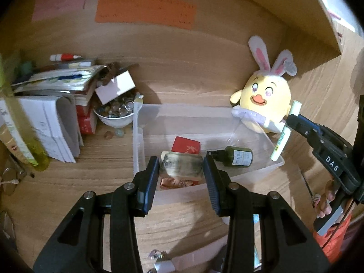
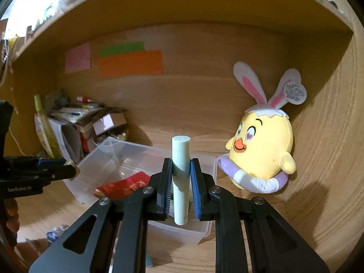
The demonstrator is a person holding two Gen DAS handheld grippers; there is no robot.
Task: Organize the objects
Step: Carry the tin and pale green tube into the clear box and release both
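Hidden, cropped and unreadable parts

The orange note's (image 1: pixel 145 9) writing was too blurred to read; the left tongs (image 1: pixel 180 175) partly hid the red packet (image 1: pixel 185 146).

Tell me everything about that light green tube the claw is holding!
The light green tube is a slim, smooth cylinder that looks like plastic, with a flat round cap on top and small print down its side. It stands nearly upright, pinched around its middle by the right gripper, whose jaws press on both sides. It hangs over the right edge of the clear plastic bin, next to the yellow chick plush, touching only the gripper.
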